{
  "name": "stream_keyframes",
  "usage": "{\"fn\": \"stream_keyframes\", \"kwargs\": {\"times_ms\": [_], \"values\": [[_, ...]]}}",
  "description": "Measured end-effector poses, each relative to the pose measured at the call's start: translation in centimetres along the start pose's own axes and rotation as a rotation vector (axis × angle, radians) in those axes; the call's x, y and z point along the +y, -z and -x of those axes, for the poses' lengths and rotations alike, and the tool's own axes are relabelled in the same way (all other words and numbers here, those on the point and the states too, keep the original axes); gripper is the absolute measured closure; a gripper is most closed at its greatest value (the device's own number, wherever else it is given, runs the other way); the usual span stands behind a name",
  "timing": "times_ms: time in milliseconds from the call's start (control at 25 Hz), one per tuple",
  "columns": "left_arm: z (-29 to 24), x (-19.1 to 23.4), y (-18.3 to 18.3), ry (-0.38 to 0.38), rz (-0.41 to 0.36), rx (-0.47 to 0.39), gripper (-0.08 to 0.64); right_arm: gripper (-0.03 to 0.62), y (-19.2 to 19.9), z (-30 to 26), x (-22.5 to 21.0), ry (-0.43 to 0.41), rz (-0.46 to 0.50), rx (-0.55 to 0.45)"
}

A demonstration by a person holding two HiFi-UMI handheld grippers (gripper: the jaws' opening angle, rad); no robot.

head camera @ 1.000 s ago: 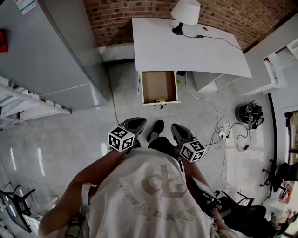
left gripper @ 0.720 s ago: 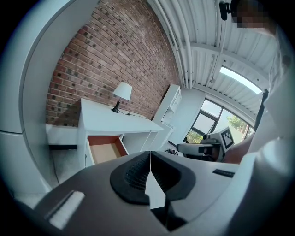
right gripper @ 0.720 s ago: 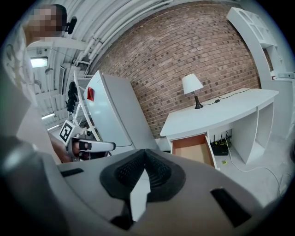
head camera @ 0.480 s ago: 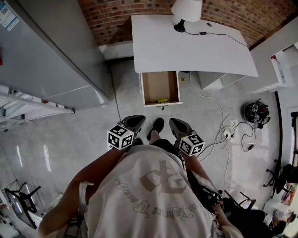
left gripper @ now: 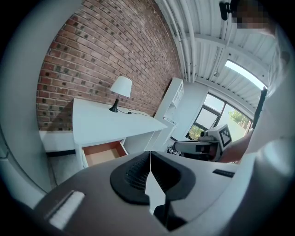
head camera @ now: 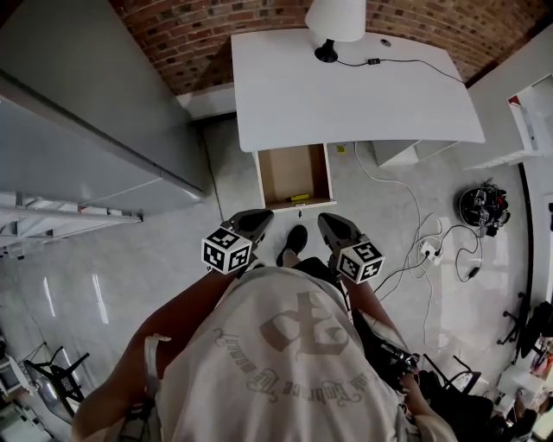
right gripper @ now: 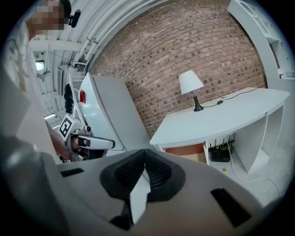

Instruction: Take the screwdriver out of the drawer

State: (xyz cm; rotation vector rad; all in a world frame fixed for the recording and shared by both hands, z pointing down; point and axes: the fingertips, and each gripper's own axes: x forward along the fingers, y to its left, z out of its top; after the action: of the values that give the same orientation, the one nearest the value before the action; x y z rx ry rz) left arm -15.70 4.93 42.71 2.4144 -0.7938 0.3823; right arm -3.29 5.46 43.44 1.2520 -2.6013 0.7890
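Observation:
The white desk [head camera: 346,86] has its wooden drawer [head camera: 294,173] pulled out. A small yellow-handled screwdriver [head camera: 300,198] lies inside, near the drawer's front wall. My left gripper [head camera: 257,218] and right gripper [head camera: 328,223] are held side by side in front of the person's body, a short way short of the drawer front. In the left gripper view the jaws meet with nothing between them [left gripper: 150,156], and the drawer [left gripper: 102,153] lies ahead to the left. The right gripper [right gripper: 144,157] is likewise shut and empty, with the drawer [right gripper: 186,150] ahead to the right.
A table lamp [head camera: 333,22] stands at the back of the desk by the brick wall [head camera: 190,34]. A tall grey cabinet [head camera: 86,112] stands to the left. Cables and a power strip [head camera: 425,252] lie on the floor at the right, beside white shelving [head camera: 531,104].
The person has stepped toward the desk, so both grippers are nearer to the open drawer. Both stay shut and empty.

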Motion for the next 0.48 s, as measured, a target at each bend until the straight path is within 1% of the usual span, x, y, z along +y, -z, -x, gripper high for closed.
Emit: {"fn": "stream_keyframes", "kwargs": {"times_ms": [240, 480], "values": [[-3.5, 1.3, -2.3, -0.001, -0.010, 0.023, 0.551, 0.586, -1.9, -1.9, -3.3, -0.019, -0.005, -0.001], [-6.3, 2.5, -4.0, -0.030, -0.006, 0.018, 0.551, 0.586, -3.5, -3.5, -6.4, -0.053, 0.004, 0.001]]}}
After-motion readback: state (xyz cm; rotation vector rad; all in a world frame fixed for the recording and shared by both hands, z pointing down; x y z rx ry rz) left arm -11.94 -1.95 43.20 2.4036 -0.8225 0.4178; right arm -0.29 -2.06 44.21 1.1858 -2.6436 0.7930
